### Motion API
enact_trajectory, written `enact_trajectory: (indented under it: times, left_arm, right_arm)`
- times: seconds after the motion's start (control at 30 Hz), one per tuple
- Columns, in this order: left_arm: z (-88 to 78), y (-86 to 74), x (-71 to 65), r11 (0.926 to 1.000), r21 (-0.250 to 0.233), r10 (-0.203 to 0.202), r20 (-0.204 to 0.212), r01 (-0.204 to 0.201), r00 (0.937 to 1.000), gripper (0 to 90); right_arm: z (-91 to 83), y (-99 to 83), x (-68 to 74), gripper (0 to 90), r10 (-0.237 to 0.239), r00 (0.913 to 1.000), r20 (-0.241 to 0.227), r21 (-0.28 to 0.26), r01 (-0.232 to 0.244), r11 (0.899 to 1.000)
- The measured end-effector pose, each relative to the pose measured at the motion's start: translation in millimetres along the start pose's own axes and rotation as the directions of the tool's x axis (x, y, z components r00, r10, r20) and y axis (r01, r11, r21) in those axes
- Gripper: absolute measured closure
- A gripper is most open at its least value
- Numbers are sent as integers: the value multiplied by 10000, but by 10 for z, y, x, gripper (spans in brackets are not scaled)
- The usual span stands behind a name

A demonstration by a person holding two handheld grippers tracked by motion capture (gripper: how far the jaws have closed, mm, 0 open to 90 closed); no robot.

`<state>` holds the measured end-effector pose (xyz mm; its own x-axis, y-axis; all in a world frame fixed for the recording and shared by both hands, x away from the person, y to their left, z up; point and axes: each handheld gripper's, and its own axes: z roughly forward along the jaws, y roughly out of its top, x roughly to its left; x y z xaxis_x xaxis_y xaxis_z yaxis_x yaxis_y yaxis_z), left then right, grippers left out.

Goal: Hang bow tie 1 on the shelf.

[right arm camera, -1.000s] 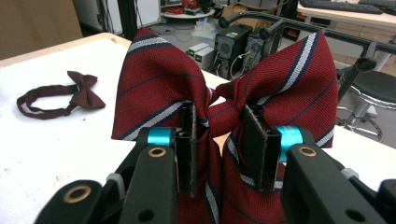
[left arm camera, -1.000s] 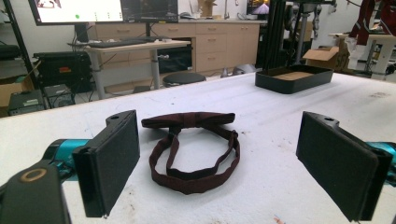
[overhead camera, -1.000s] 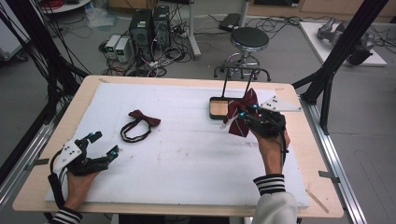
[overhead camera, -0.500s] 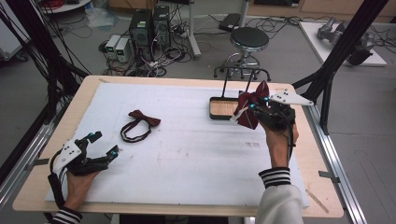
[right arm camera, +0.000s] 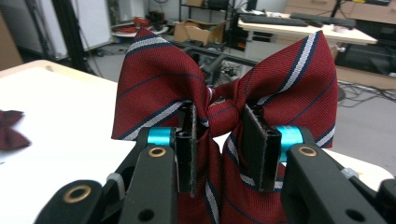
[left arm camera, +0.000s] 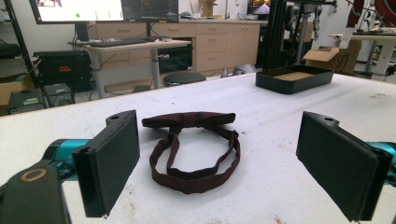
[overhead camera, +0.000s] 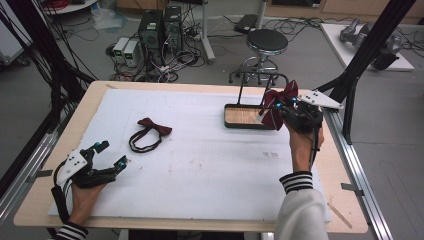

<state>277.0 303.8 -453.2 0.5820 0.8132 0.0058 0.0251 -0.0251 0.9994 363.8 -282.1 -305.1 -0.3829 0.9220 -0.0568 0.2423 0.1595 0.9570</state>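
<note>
While the right tongs (overhead camera: 284,111) clamp the striped bow (overhead camera: 278,102) at its knot, just right of the tray (overhead camera: 241,116), the left tongs (overhead camera: 111,156) sit apart near-left, plain bow (overhead camera: 150,133) far-right of them.

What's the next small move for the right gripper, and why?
Probably lower it over the tray and open. The right gripper pinches the striped bow tie at its knot, held up beside the tray's far-right corner, not yet over the wooden base.
</note>
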Motion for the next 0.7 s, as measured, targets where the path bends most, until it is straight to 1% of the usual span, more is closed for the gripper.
enact_trajectory:
  times: [0.1, 0.2, 0.3, 0.37, 0.43, 0.53, 0.6, 0.7]
  left_arm:
    - [1, 0, 1, 10000, 6, -46, 7, 46, 10000, 138]
    - [2, 1, 0, 10000, 18, -48, 2, 48, 10000, 138]
    - [3, 0, 0, 10000, 14, -53, 2, 53, 10000, 138]
    - [2, 0, 1, 10000, 4, -60, 5, 60, 10000, 138]
    - [3, 0, 1, 10000, -18, -88, -3, 88, 10000, 138]
    - [3, -1, 3, 10000, -16, -90, 2, 90, 10000, 138]
    - [1, 1, 3, 10000, 5, -97, 13, 97, 10000, 138]
    - [0, 0, 4, 10000, -13, -73, 2, 73, 10000, 138]
  right_arm:
    - [30, 23, -62, 683, 135, 9996, 231, 31, -136, 9999]
    - [52, 47, -122, 683, 248, 9990, 359, -101, -245, 9996]
    - [76, 67, -173, 682, 373, 9982, 461, -85, -370, 9993]
    - [87, 77, -199, 683, 347, 9972, 663, -245, -331, 9991]
    - [110, 84, -231, 682, 441, 9966, 692, -253, -425, 9988]
    - [145, 98, -270, 683, 534, 9946, 891, -355, -504, 9981]
    - [170, 120, -303, 683, 689, 9938, 875, -424, -654, 9970]
    - [204, 157, -333, 682, 748, 9927, 943, -494, -704, 9963]
